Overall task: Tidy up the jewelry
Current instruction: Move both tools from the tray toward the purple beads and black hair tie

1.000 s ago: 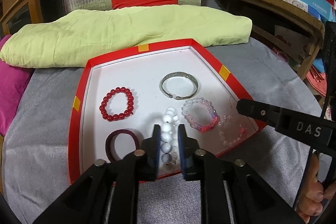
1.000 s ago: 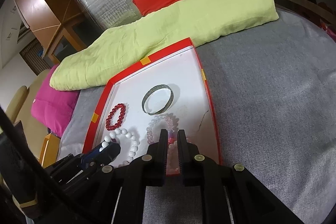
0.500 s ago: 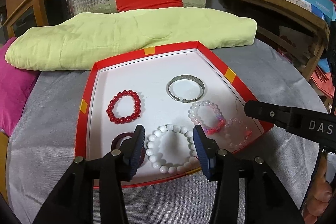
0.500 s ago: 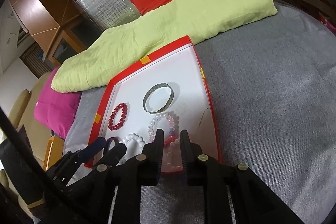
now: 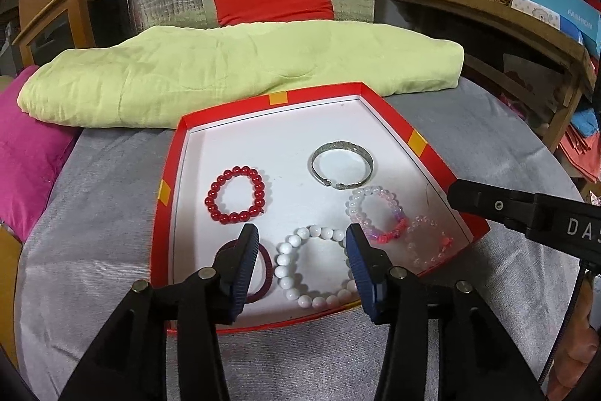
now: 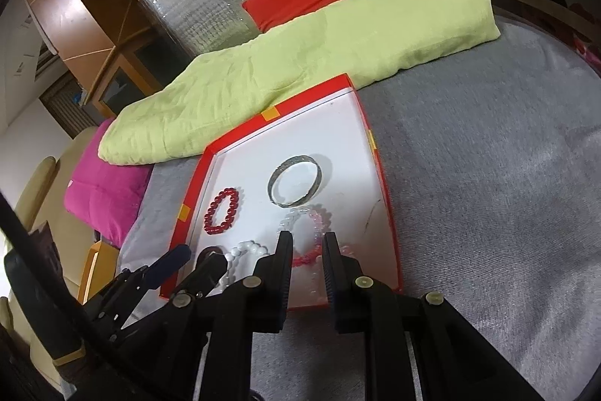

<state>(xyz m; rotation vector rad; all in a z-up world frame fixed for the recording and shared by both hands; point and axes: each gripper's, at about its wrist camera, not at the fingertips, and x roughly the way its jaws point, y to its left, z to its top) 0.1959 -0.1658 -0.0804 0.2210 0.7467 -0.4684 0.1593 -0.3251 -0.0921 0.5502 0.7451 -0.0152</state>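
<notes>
6 pcs in red tray (image 5: pixel 167 171): 4 bead bracelets – red (image 5: pixel 236 189), white (image 5: pixel 313 267), pink/purple (image 5: pixel 377 218), clear pink (image 5: pixel 428 242); 1 silver bangle (image 5: pixel 342 166); 1 maroon hair tie (image 5: pixel 263 269). 2 grippers: left (image 5: pixel 300 250), right (image 6: pixel 307 250).

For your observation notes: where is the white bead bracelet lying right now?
In the left wrist view, the white bead bracelet lies flat near the red box's front edge, between the dark red hair tie and pink bracelet.

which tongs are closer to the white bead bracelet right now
Left. The left tongs are open and straddle the white bead bracelet in the red tray. The right tongs sit further right, over the pink bead bracelet.
</notes>
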